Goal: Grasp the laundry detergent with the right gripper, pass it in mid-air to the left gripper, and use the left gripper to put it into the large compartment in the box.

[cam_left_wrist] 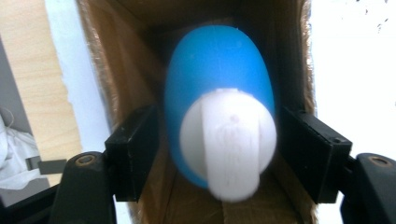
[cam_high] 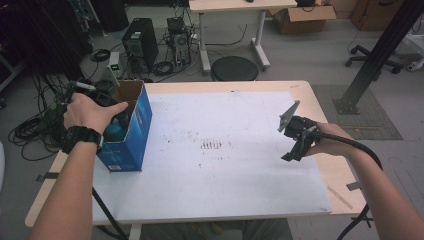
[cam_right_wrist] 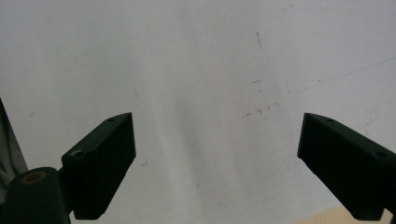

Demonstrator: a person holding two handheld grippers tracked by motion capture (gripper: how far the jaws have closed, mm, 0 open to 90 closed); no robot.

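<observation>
Left gripper (cam_left_wrist: 219, 154): jaws loosened beside blue bottle (cam_left_wrist: 217, 93), slight gaps
Bottle: inside blue box (cam_high: 131, 134)
Right gripper (cam_right_wrist: 217, 163): spread wide, empty, above white sheet (cam_right_wrist: 196, 60)

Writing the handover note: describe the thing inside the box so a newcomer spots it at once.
On the white sheet, at its left edge, stands an open blue box. Inside lies a blue egg-shaped bottle with a white cap, the only thing in it, between the left claw jaws.
</observation>
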